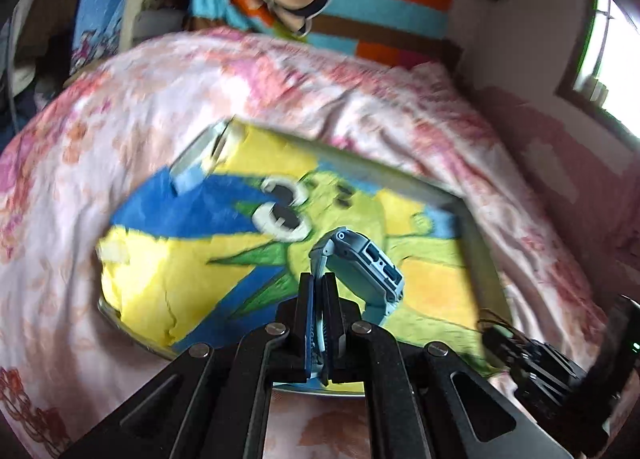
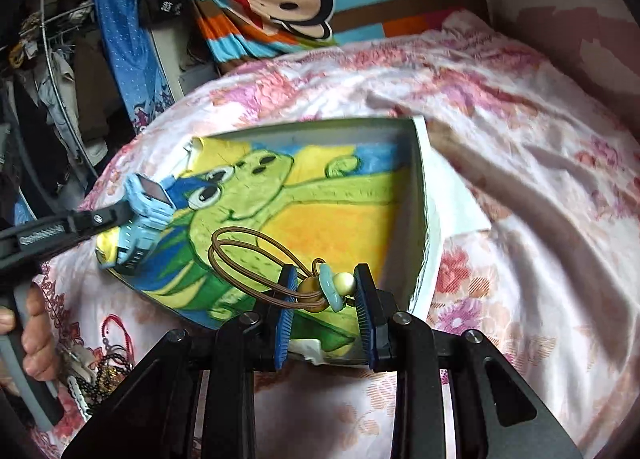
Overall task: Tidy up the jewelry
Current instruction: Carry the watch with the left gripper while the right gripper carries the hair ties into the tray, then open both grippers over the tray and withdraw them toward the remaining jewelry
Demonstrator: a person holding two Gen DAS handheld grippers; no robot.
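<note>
Squeezing tight, the left tool (image 1: 319, 291) pinches the strap of a light blue plastic watch (image 1: 362, 263) and holds it up over the shallow grey box lined with a frog picture towel (image 2: 418, 195). The watch hangs above the left near part of the box, close to its rim. The right tool (image 2: 326, 291) is partly open, with a brown cord hair tie with yellow and blue beads (image 2: 256, 259) lying loose between its fingers, near the box's near edge. Most of the towel is bare. The box sits on a pink flowered bed cover (image 2: 520, 163). More tangled jewelry (image 2: 104, 363) lies on the bed, left of the box.
</note>
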